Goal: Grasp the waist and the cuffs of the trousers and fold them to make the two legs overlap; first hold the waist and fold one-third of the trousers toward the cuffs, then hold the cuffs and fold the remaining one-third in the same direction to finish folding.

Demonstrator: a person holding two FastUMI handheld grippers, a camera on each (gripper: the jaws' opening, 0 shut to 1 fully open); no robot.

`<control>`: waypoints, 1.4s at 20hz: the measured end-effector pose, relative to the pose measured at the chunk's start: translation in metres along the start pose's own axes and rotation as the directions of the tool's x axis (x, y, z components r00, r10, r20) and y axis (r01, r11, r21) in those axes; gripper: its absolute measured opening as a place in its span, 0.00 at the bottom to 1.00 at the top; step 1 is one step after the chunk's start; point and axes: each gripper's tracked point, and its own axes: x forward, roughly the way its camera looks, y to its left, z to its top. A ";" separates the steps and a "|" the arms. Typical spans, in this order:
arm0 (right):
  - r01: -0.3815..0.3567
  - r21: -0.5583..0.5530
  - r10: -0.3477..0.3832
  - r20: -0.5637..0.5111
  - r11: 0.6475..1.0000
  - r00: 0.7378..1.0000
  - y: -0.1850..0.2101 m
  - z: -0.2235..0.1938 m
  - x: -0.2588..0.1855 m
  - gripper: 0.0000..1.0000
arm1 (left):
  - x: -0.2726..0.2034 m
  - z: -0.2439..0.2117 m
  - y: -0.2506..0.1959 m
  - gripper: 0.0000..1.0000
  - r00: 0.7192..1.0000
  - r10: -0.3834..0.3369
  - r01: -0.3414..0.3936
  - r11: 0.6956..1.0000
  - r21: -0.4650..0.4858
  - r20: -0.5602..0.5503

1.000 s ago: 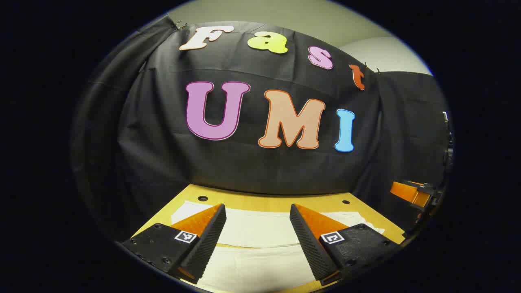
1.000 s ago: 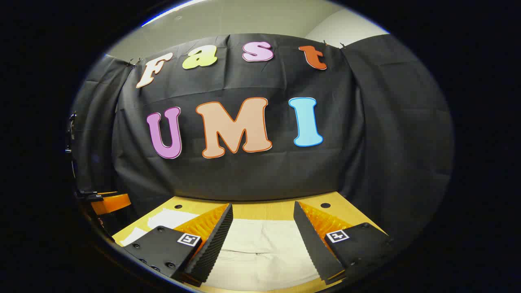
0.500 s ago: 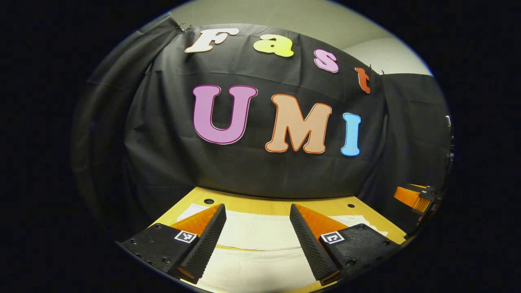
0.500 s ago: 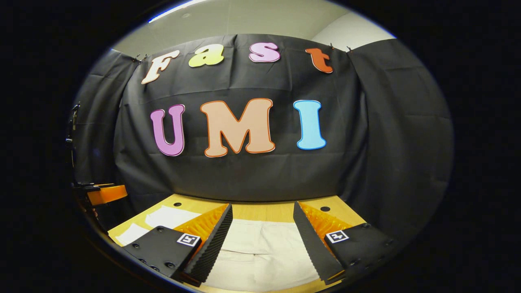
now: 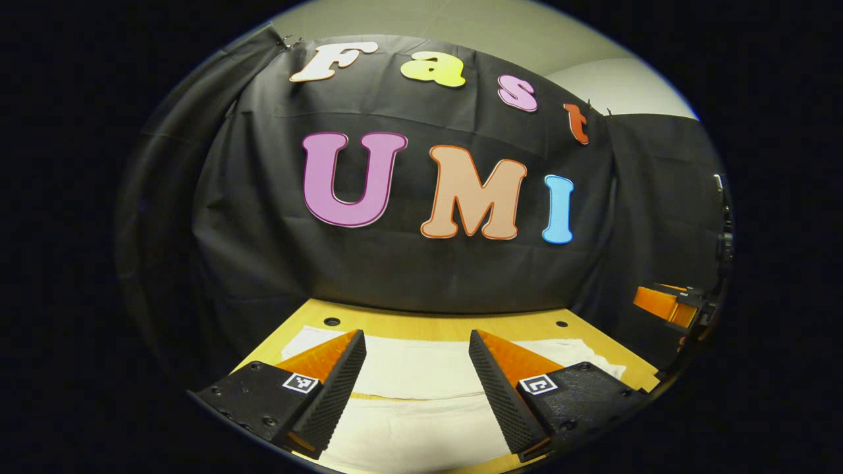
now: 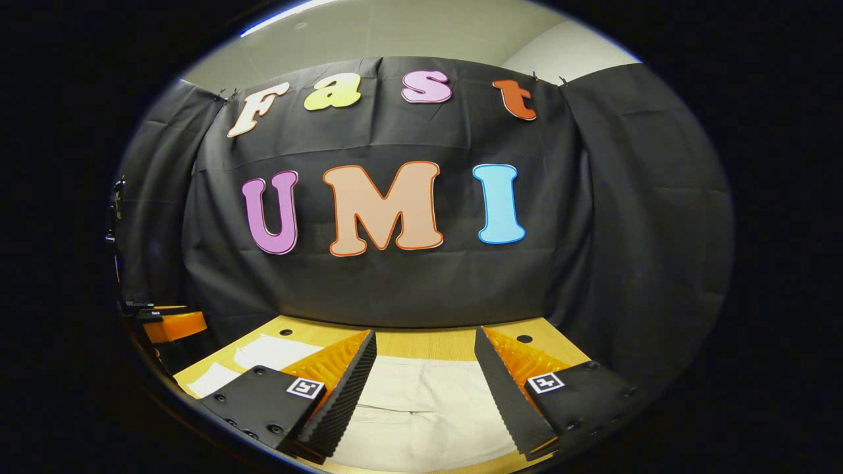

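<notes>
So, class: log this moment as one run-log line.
left gripper: open, above trousers | right gripper: open, above trousers | table: trousers flat

One pair of pale trousers [image 5: 415, 372] between and beyond the spread jaws, one wooden table [image 5: 448, 326] beneath, two grippers [image 5: 416, 385] [image 6: 425, 388].

trousers [image 5: 421, 421] cut off below, partly behind fingers [image 5: 332, 388]
</notes>
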 end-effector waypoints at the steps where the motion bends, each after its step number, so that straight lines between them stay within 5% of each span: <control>1: 0.004 -0.002 -0.004 0.000 1.000 1.000 -0.001 -0.001 -0.001 0.96 | -0.001 -0.004 0.003 0.95 1.000 -0.012 0.013 1.000 0.016 -0.015; 7: 0.018 -0.015 -0.018 -0.022 1.000 1.000 0.000 -0.011 -0.005 0.96 | -0.018 -0.067 0.016 0.94 0.969 -0.135 0.158 0.982 0.103 -0.206; 13: 0.030 -0.027 -0.031 -0.055 0.999 0.998 0.002 -0.031 -0.011 0.96 | -0.045 -0.145 0.040 0.94 0.847 -0.239 0.375 0.902 0.215 -0.475; 19: 0.087 -0.026 -0.089 -0.089 0.996 0.992 -0.016 -0.043 -0.020 0.96 | -0.074 -0.218 0.083 0.95 0.660 -0.220 0.560 0.782 0.275 -0.719; 28: 0.159 -0.065 -0.166 -0.123 0.985 0.978 -0.048 -0.054 -0.026 0.96 | -0.113 -0.290 0.144 0.94 0.374 -0.116 0.759 0.609 0.232 -0.920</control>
